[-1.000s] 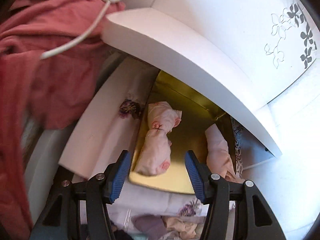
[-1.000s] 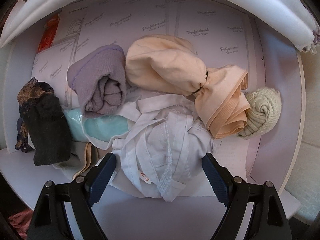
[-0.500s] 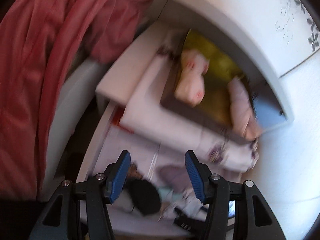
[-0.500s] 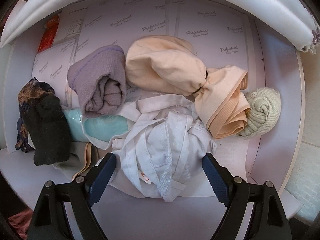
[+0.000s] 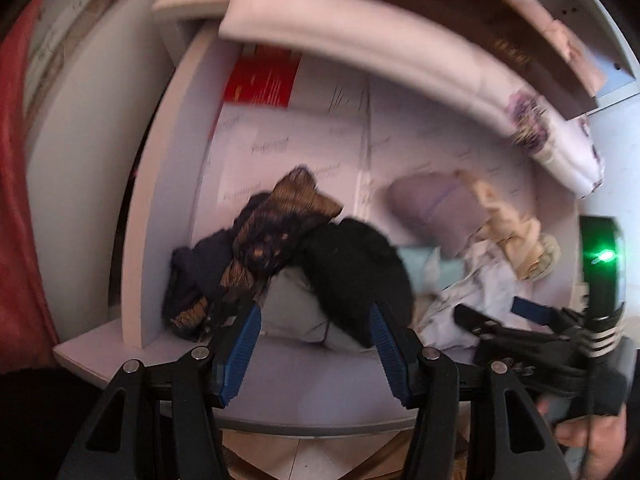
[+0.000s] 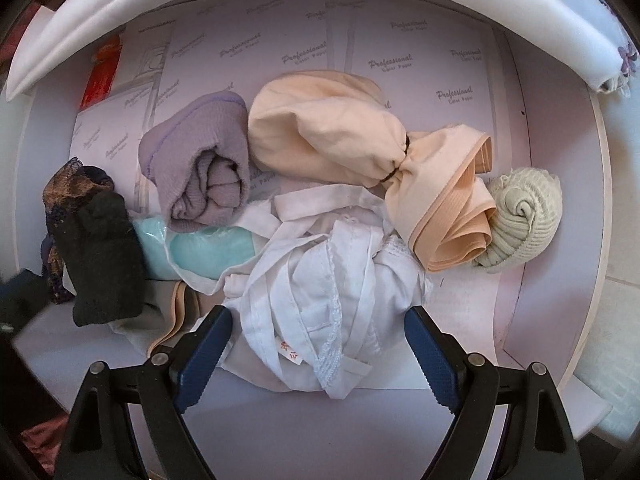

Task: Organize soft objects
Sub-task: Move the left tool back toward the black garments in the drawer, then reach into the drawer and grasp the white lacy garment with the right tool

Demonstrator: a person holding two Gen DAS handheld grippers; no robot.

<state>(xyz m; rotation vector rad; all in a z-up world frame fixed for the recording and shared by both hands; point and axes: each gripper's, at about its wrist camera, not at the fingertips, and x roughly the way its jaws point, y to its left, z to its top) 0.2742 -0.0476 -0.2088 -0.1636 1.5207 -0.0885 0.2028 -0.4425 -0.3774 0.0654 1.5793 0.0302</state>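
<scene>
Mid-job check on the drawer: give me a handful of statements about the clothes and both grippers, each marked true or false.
1. The peach bundle is tied with a dark elastic band. True.
2. The right gripper is shut on the white garment. False: its fingers stand open on either side of the garment, without pinching it.
3. The lilac roll lies to the left of the peach bundle. True.
4. The cream knitted roll sits at the drawer's left end. False: it is at the right end; the black sock is at the left.
5. The left gripper is open and holds nothing. True.
</scene>
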